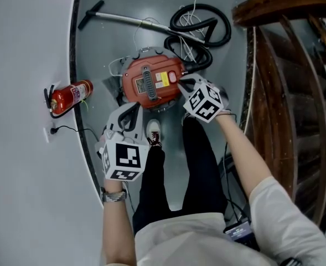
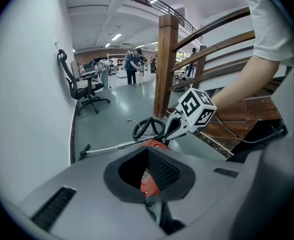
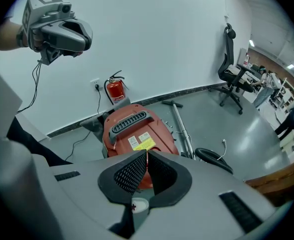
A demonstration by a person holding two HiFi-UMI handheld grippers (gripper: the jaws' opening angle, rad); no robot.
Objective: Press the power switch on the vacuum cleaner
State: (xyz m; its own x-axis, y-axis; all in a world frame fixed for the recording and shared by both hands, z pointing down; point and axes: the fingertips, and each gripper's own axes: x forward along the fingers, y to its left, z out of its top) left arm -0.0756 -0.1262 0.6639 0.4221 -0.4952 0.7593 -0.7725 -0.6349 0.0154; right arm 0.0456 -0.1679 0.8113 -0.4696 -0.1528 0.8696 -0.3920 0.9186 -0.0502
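Note:
The red vacuum cleaner (image 1: 151,82) stands on the grey floor by the curved white wall, with a grey handle and a yellow label on its top. A pale round switch (image 1: 172,77) sits at its right end. My right gripper (image 1: 180,83) is shut, its tips right at that switch; whether they touch it I cannot tell. In the right gripper view the shut jaws (image 3: 147,154) hang over the red body (image 3: 137,129). My left gripper (image 1: 134,107) is shut on nothing, held above the vacuum's near side. The left gripper view shows the vacuum (image 2: 154,144) past its tips (image 2: 147,150).
A black hose (image 1: 201,26) coils behind the vacuum, with its metal wand (image 1: 124,18) lying on the floor. A red fire extinguisher (image 1: 68,97) stands against the wall at left. A wooden stair railing (image 1: 284,65) runs along the right. The person's shoe (image 1: 153,131) is just before the vacuum.

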